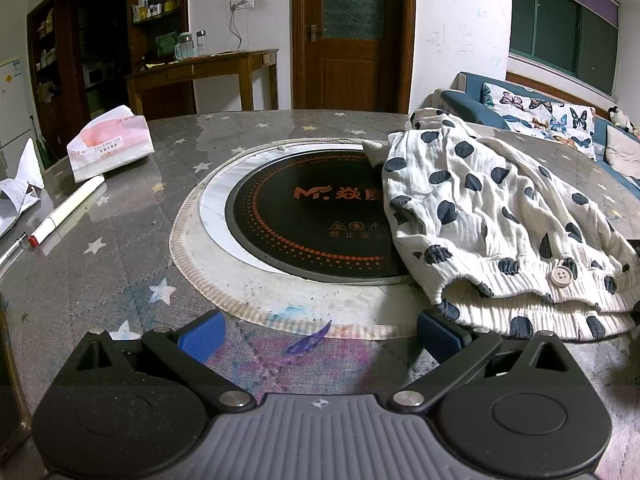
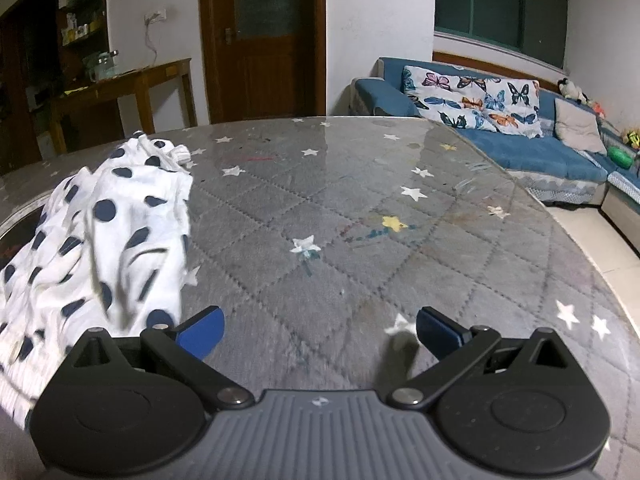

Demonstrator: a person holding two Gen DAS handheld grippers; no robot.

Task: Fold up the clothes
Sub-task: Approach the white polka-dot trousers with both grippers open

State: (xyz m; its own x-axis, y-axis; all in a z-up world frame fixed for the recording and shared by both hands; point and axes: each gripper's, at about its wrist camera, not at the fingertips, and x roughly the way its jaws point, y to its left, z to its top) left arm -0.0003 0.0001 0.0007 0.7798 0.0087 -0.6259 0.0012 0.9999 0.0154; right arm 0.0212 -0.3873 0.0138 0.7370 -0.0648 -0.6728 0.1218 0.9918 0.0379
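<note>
While both cameras look across the same grey star-printed table point(image 1: 120, 280), each catches a different half of it. From the left wrist, the white garment with dark blue spots point(image 1: 500, 216) fills the right side of the frame, crumpled in a heap, its elastic waistband and a pale button point(image 1: 561, 275) at lower right. Its upper left edge drapes over the black round cooktop point(image 1: 312, 220) set into the table at frame centre. Only this view shows the tissue pack point(image 1: 112, 142), a white marker point(image 1: 66, 210) and crumpled paper point(image 1: 18, 196) along the left edge. The left gripper point(image 1: 320, 338) has its blue fingers spread wide apart, holding nothing; the right-hand finger sits just beside the waistband, and contact cannot be told.

From the right wrist, the garment point(image 2: 92, 240) lies at the left of the frame, slightly blurred, and bare tabletop point(image 2: 360, 220) fills the centre. The blue sofa point(image 2: 540, 148) with its butterfly cover shows far more fully at upper right. The right gripper point(image 2: 320, 334) is likewise spread wide and empty, the cloth near its left-hand finger.
</note>
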